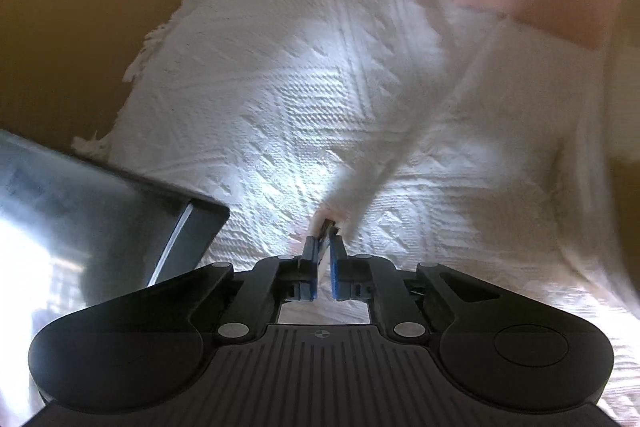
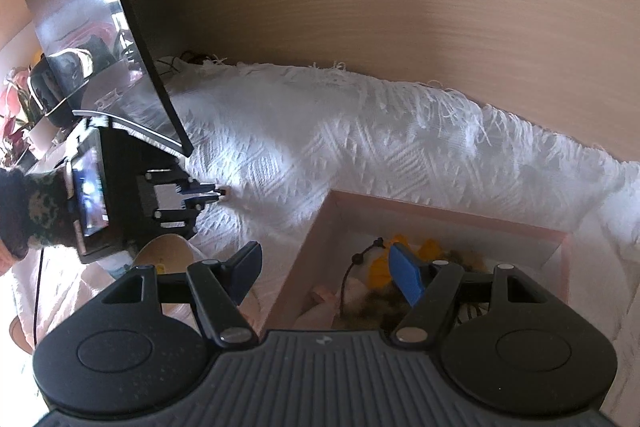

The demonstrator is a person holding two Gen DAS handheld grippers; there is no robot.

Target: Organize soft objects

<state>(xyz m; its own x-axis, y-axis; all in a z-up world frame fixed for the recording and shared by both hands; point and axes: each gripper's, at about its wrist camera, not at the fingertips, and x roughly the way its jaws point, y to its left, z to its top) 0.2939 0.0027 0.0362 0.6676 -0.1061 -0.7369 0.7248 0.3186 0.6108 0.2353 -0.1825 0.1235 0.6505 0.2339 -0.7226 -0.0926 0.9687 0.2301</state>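
Note:
A white textured blanket [image 1: 280, 87] with a fringed edge covers the surface. My left gripper [image 1: 326, 231] is shut on a thin strip of white fabric [image 1: 400, 131] that runs blurred up and to the right from its fingertips; I cannot tell whether it is a fold of the blanket. In the right wrist view the left gripper [image 2: 220, 193] rests its tips on the blanket [image 2: 360, 139]. My right gripper [image 2: 324, 257] stands open over the left wall of a pink box [image 2: 440, 213], nothing between its fingers. Yellow, brown and white soft toys [image 2: 380, 267] lie inside the box.
A black monitor [image 2: 132, 47] stands at the left, close beside the left gripper, and shows again as the monitor [image 1: 100, 219] in the left wrist view. A wooden panel [image 2: 400, 7] rises behind the blanket. A patterned sleeve [image 2: 36, 211] holds the left gripper. A beige round object [image 2: 160, 255] sits below it.

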